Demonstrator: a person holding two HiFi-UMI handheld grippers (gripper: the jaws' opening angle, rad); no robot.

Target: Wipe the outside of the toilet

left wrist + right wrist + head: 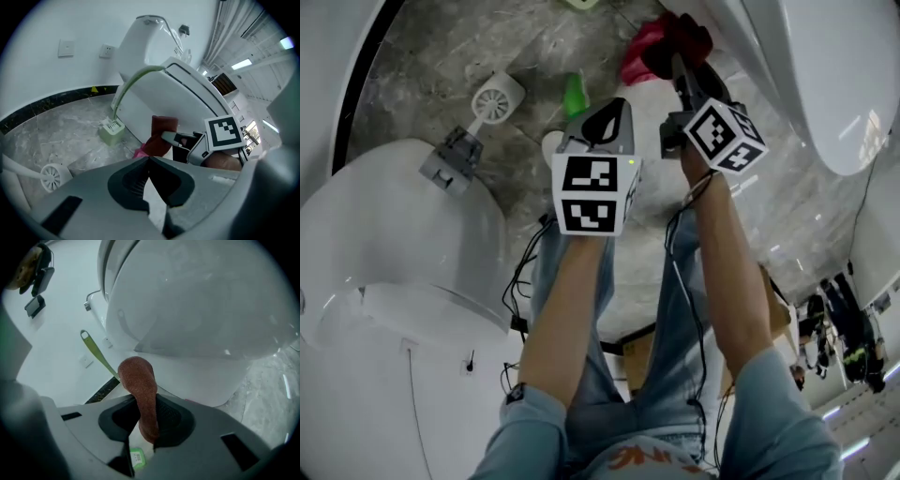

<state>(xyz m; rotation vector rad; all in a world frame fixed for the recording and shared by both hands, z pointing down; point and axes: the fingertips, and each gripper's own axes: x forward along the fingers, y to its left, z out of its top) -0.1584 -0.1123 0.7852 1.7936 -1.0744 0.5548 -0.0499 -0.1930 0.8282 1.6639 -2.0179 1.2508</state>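
The right gripper (146, 425) clamps a red cloth (137, 378) just beside the toilet (197, 305) bowl. The left gripper (149, 161), jaws together and empty, hovers to its left.

Cloth (140, 385) sits between the right gripper's (143, 430) fingers, just beside the toilet (197, 310), with the left gripper (152, 187) to its left. A brush holder (111, 130) stands on the floor (61, 136) at the toilet's foot; a second toilet (394, 234) lies farther left.

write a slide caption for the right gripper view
Right gripper shut on a red cloth, held up before the outside of the white toilet
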